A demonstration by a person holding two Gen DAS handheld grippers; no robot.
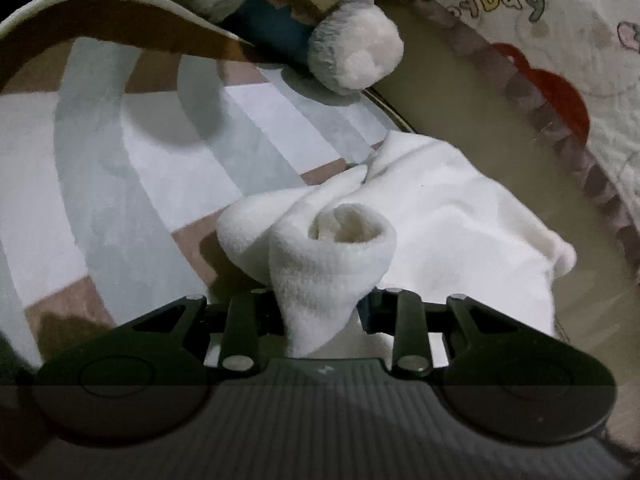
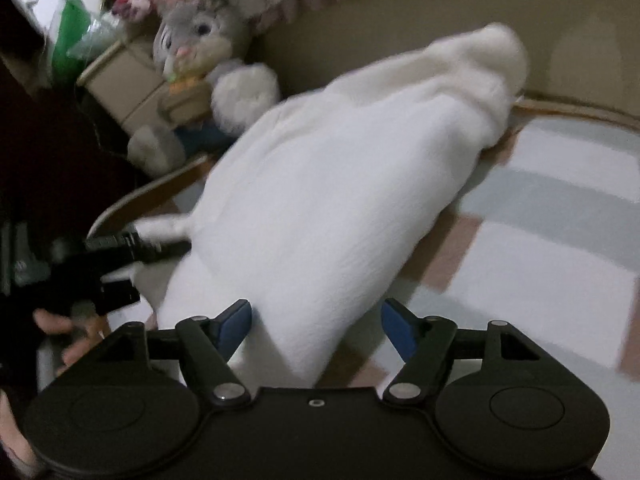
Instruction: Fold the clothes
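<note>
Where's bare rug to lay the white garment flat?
Free: the checked grey, white and pink rug left of the white fleece garment in the left wrist view, and rug on its right in the right wrist view. Crowded: the far corner, with the grey plush rabbit, cardboard box and quilted bedspread.

Home bedrm: plush bunny [image 2: 200, 60], rug [image 1: 100, 168], bedspread [image 1: 580, 40].

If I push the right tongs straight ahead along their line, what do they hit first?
The white garment. It already lies between the open right tongs, whose blue pads stand clear of it, so going on would likely press into its bulk; depth is blurred here.
</note>
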